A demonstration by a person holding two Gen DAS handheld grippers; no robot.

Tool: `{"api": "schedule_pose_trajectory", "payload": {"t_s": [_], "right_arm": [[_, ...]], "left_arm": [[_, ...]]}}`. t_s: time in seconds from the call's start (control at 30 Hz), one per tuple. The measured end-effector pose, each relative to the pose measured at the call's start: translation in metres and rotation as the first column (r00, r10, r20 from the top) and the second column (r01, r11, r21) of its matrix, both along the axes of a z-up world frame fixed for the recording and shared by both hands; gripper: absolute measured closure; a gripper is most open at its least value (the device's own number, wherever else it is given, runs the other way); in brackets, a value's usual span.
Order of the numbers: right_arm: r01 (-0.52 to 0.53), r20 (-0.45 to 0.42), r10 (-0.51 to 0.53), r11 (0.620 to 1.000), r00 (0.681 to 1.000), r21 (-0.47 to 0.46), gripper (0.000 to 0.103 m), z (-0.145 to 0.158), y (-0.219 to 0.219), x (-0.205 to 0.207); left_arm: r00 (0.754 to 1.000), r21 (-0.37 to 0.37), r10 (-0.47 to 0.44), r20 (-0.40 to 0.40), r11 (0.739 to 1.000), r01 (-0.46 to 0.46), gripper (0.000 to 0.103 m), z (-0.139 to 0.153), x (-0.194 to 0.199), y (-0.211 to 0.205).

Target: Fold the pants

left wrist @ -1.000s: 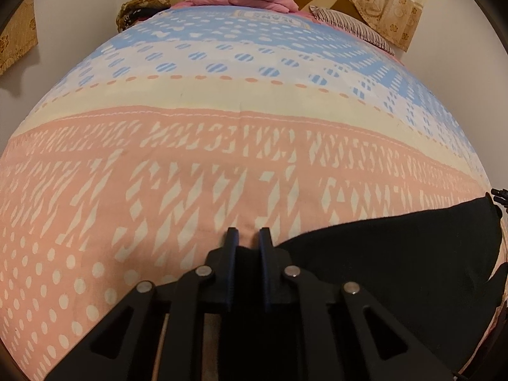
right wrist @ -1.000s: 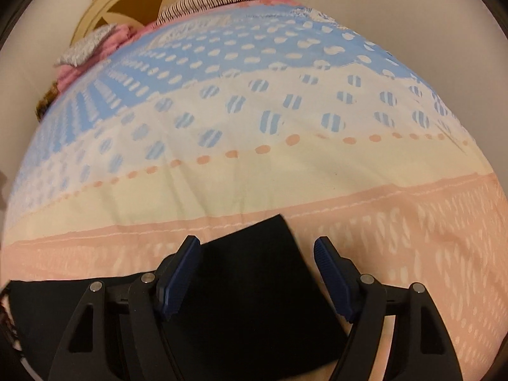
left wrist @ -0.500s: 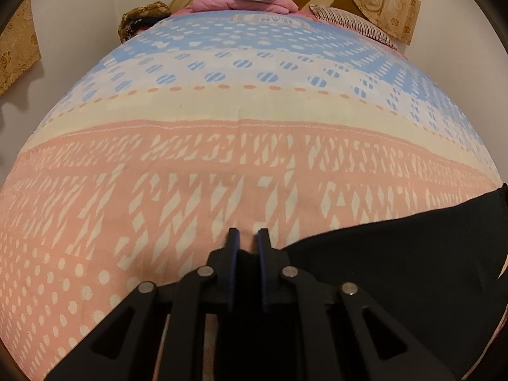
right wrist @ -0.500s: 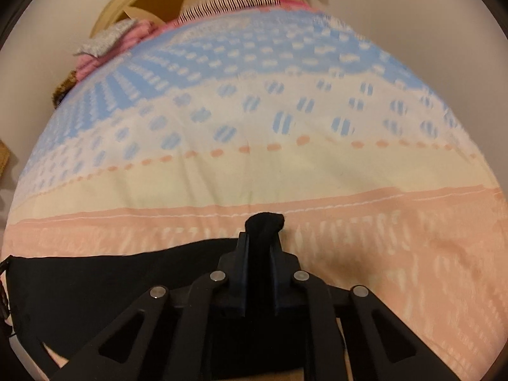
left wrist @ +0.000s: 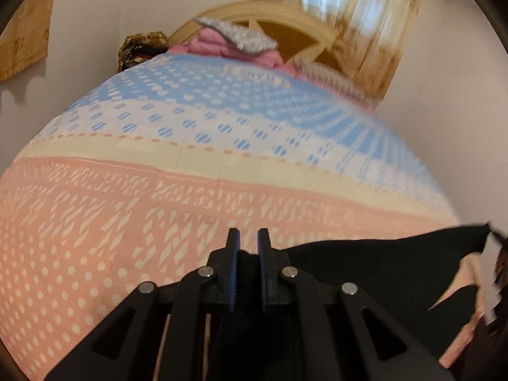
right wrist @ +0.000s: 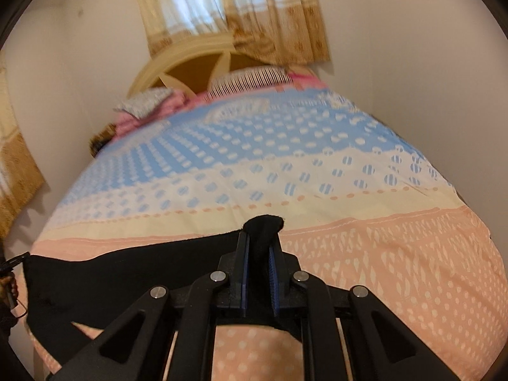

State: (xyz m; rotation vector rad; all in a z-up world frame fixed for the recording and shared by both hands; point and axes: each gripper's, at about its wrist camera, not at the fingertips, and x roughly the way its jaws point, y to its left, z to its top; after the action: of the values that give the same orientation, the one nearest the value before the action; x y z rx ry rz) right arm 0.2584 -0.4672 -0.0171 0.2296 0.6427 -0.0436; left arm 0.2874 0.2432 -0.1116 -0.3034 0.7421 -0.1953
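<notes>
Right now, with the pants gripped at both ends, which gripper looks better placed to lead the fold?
Neither clearly. The left gripper and right gripper are each shut on the black pants, stretched between them above the bedspread. Probably both carry it forward together.

Patterned bedspread [left wrist: 190,165], pink pillows [left wrist: 235,47], wooden headboard [right wrist: 190,70], curtains [right wrist: 228,9].
</notes>
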Motion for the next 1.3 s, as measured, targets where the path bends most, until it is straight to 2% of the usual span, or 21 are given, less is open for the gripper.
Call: {"api": "schedule_pose_trajectory", "payload": {"t_s": [0.1, 0.2, 0.27, 0.5, 0.57, 0.7, 0.8, 0.83, 0.87, 0.9, 0.93, 1.0, 1.1, 1.17, 1.2, 1.27, 1.3], "right_arm": [[-0.014, 0.068, 0.012, 0.999, 0.998, 0.032, 0.093, 0.002, -0.001, -0.036], [0.008, 0.095, -0.018, 0.995, 0.995, 0.098, 0.094, -0.009, -0.013, -0.073], [0.032, 0.093, -0.046, 0.989, 0.995, 0.143, 0.100, -0.021, -0.023, -0.095], [0.128, 0.017, -0.135, 0.970, 0.991, 0.206, 0.103, -0.064, -0.044, -0.153], [0.154, 0.001, -0.157, 0.964, 0.988, 0.217, 0.103, -0.072, -0.048, -0.165], [0.178, -0.034, -0.175, 0.962, 0.984, 0.206, 0.103, -0.081, -0.052, -0.180], [0.209, -0.072, -0.196, 0.940, 0.978, 0.269, 0.102, -0.087, -0.054, -0.185], [0.220, -0.087, -0.203, 0.927, 0.975, 0.304, 0.093, -0.089, -0.055, -0.185], [0.237, -0.109, -0.212, 0.911, 0.971, 0.337, 0.079, -0.091, -0.056, -0.183], [0.250, -0.128, -0.218, 0.900, 0.968, 0.357, 0.039, -0.092, -0.055, -0.181], [0.253, -0.131, -0.219, 0.888, 0.967, 0.385, 0.023, -0.092, -0.053, -0.181], [0.245, -0.104, -0.222, 0.860, 0.969, 0.447, 0.023, -0.088, -0.049, -0.178], [0.262, -0.132, -0.226, 0.829, 0.965, 0.495, 0.023, -0.089, -0.051, -0.166], [0.253, -0.149, -0.204, 0.821, 0.967, 0.512, 0.024, -0.094, -0.048, -0.154], [0.256, -0.167, -0.197, 0.827, 0.966, 0.501, 0.028, -0.096, -0.044, -0.147], [0.247, -0.196, -0.172, 0.844, 0.965, 0.476, 0.061, -0.101, -0.037, -0.132], [0.245, -0.208, -0.165, 0.854, 0.964, 0.458, 0.091, -0.103, -0.033, -0.123]], "left_arm": [[0.998, -0.058, -0.018, 0.067, 0.998, 0.022, 0.091, 0.006, -0.019, 0.004], [0.991, -0.096, -0.034, 0.129, 0.994, 0.046, 0.091, 0.010, -0.042, 0.009], [0.985, -0.119, -0.040, 0.167, 0.991, 0.061, 0.091, 0.011, -0.060, 0.013], [0.973, -0.139, -0.072, 0.218, 0.985, 0.104, 0.091, -0.010, -0.105, 0.018], [0.971, -0.136, -0.079, 0.224, 0.984, 0.111, 0.091, -0.017, -0.118, 0.021], [0.969, -0.084, -0.121, 0.213, 0.986, 0.142, 0.091, -0.031, -0.136, 0.018], [0.969, -0.040, -0.143, 0.200, 0.987, 0.154, 0.091, -0.038, -0.146, 0.012], [0.969, -0.030, -0.147, 0.199, 0.987, 0.156, 0.091, -0.040, -0.148, 0.012], [0.969, -0.015, -0.150, 0.195, 0.988, 0.156, 0.091, -0.043, -0.150, 0.011], [0.969, -0.004, -0.154, 0.191, 0.987, 0.158, 0.091, -0.044, -0.150, 0.009], [0.970, -0.008, -0.153, 0.188, 0.988, 0.157, 0.091, -0.046, -0.148, 0.010], [0.972, -0.013, -0.147, 0.184, 0.988, 0.152, 0.091, -0.048, -0.146, 0.011], [0.974, -0.022, -0.139, 0.180, 0.989, 0.145, 0.091, -0.051, -0.144, 0.015], [0.975, -0.015, -0.140, 0.174, 0.989, 0.145, 0.091, -0.052, -0.142, 0.015], [0.975, -0.014, -0.140, 0.170, 0.989, 0.145, 0.091, -0.052, -0.140, 0.016], [0.977, -0.009, -0.139, 0.163, 0.990, 0.142, 0.091, -0.054, -0.136, 0.016], [0.978, -0.007, -0.138, 0.156, 0.990, 0.140, 0.091, -0.055, -0.132, 0.016]]}}
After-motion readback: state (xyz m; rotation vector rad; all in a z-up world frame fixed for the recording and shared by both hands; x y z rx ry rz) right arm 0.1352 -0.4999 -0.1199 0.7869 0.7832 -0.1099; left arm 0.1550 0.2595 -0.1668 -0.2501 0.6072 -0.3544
